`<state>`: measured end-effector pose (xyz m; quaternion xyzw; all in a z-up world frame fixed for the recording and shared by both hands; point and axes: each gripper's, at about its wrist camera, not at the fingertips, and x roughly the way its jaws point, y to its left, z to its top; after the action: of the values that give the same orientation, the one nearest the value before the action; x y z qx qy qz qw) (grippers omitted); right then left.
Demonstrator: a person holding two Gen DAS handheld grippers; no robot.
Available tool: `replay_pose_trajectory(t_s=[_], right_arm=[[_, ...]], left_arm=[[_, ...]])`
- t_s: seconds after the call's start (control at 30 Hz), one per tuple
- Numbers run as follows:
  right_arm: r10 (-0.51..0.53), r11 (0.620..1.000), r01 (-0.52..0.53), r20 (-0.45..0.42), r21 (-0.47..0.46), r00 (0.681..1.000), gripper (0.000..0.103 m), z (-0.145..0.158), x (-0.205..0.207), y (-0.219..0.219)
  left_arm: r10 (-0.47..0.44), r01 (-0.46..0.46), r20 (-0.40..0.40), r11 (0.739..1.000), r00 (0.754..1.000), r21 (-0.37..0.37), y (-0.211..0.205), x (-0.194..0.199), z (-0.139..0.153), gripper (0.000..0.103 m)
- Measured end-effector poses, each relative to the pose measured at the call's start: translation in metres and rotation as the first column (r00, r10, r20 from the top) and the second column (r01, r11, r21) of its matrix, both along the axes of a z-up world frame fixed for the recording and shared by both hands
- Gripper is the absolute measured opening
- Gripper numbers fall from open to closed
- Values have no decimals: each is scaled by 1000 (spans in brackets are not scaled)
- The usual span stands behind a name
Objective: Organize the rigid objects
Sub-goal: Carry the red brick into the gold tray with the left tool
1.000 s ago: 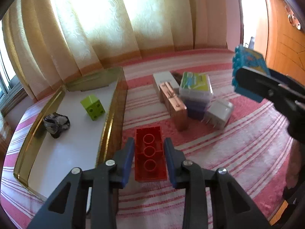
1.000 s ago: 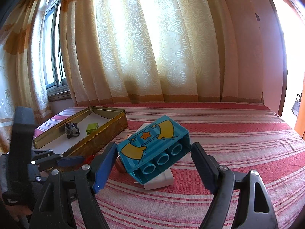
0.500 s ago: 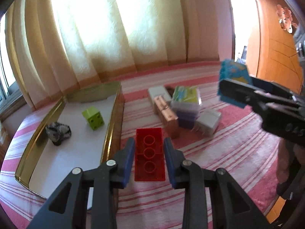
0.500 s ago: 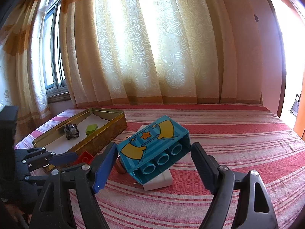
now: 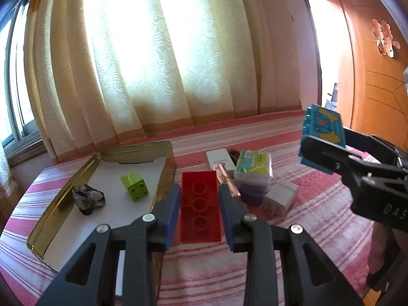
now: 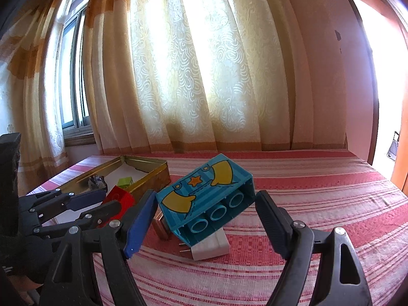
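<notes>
We've got the red brick [image 5: 200,205] clamped in the left tongs [image 5: 200,215], lifted beside the gold tin [image 5: 167,176]. Right tongs [image 6: 206,219] grip the blue brick [image 6: 204,199], held tilted above the striped bed [image 6: 318,204].

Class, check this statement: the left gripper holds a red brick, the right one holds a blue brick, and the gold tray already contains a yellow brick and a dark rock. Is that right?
One slip: the brick in the gold tray is lime green, not yellow, as the left wrist view shows. The red brick, blue brick and dark rock are as stated.
</notes>
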<state>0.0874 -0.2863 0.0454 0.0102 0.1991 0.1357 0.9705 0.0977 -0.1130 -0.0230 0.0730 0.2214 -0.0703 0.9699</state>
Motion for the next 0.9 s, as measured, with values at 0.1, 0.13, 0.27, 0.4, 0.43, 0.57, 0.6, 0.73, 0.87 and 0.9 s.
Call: replay_pose_trajectory(t_s=[0.1, 0.13, 0.27, 0.4, 0.43, 0.57, 0.6, 0.73, 0.87, 0.9], right_arm=[[-7, 1000, 7, 23, 6, 1000, 80, 1, -2, 0], [-10, 1000, 10, 28, 7, 1000, 80, 1, -3, 0], [-17, 1000, 17, 36, 14, 999, 80, 2, -4, 1], [-19, 1000, 18, 38, 24, 999, 80, 2, -3, 0], [-18, 1000, 17, 38, 24, 999, 80, 2, -2, 1], [-16, 1000, 15, 44, 17, 999, 80, 2, -2, 4], [-15, 1000, 15, 46, 15, 999, 80, 2, -2, 5], [-6, 1000, 6, 59, -1, 998, 80, 3, -4, 10], [7, 1000, -6, 70, -10, 998, 80, 4, -5, 15], [9, 1000, -8, 72, -10, 997, 80, 4, -5, 16]], left_arm=[[19, -19, 22, 1000, 1000, -8, 3, 1, 2, 30], [25, -25, 31, 1000, 999, -12, 5, 1, 2, 30], [49, -47, 62, 998, 997, -36, 11, -1, 4, 30], [59, -55, 77, 997, 995, -55, 15, -3, 6, 30], [59, -55, 80, 997, 995, -56, 16, -4, 6, 30], [58, -53, 84, 997, 995, -63, 17, -4, 6, 30], [59, -54, 86, 996, 995, -67, 18, -4, 6, 30], [64, -57, 93, 995, 994, -81, 20, -6, 7, 30], [70, -61, 100, 994, 992, -88, 23, -7, 7, 30], [72, -62, 102, 994, 992, -90, 24, -7, 7, 30]])
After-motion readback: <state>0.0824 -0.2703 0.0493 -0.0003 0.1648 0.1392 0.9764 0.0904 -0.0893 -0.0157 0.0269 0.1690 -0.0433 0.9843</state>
